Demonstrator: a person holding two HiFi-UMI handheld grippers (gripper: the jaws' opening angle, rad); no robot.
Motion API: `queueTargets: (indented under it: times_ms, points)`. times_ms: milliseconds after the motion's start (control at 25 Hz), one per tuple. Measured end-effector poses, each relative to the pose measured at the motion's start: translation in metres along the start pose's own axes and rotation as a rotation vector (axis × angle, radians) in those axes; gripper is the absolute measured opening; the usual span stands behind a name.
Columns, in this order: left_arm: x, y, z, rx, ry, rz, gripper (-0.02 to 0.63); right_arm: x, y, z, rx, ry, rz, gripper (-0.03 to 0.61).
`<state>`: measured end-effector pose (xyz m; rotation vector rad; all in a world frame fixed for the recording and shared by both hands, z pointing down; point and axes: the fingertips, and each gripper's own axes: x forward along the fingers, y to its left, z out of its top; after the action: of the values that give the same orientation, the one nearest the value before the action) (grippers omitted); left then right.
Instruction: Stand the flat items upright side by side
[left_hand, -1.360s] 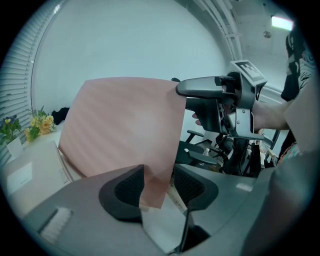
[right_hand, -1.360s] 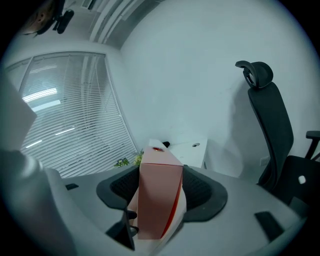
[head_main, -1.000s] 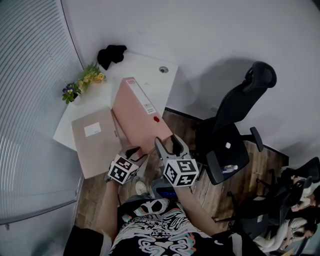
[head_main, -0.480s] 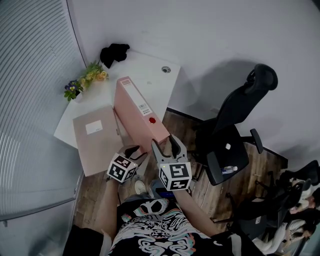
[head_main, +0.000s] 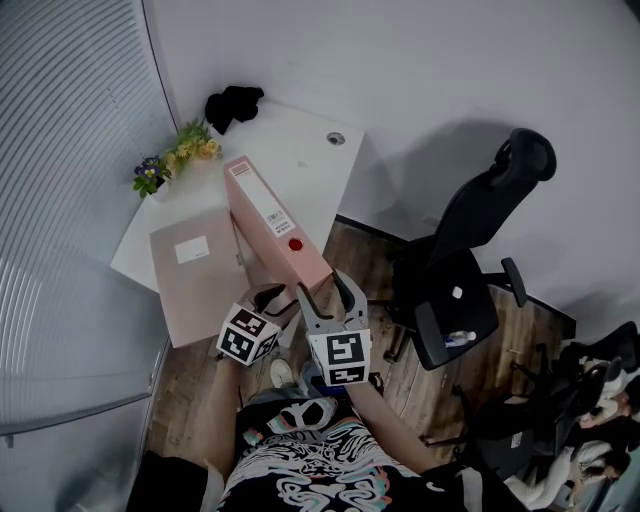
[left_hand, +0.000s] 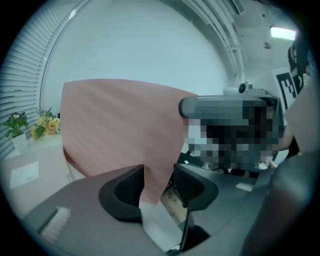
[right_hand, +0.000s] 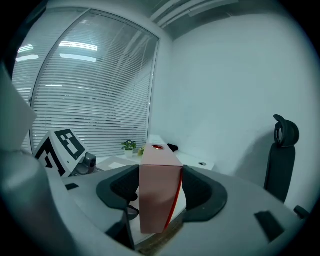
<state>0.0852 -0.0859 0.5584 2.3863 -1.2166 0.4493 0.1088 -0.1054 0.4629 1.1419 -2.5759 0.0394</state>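
left claw (head_main: 272, 297): grey two-jaw tool, pointing forward and slightly down, jaws closed on the near lower corner of the tall pink cardboard box file (head_main: 268, 215) | right claw (head_main: 330, 291): just beside it, jaws wide, pads pressing both sides of the file's near end | forearms (head_main: 212, 425): close together, reaching forward

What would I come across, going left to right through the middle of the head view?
window blinds → flat box file, lying on the desk → pink box file, tipped up on its edge → office chair
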Motion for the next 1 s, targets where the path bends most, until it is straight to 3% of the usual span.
queueTargets:
  times_ms: [520, 1000]
  points:
    - [-0.005, -0.007, 0.011, -0.062, -0.051, 0.050, 0.187, -0.002, -0.002, -0.003, 0.026, 0.026, 0.083, 0.259]
    - [-0.028, -0.007, 0.022, -0.100, -0.086, 0.162, 0.187, -0.017, -0.005, 0.005, 0.071, 0.045, 0.200, 0.271]
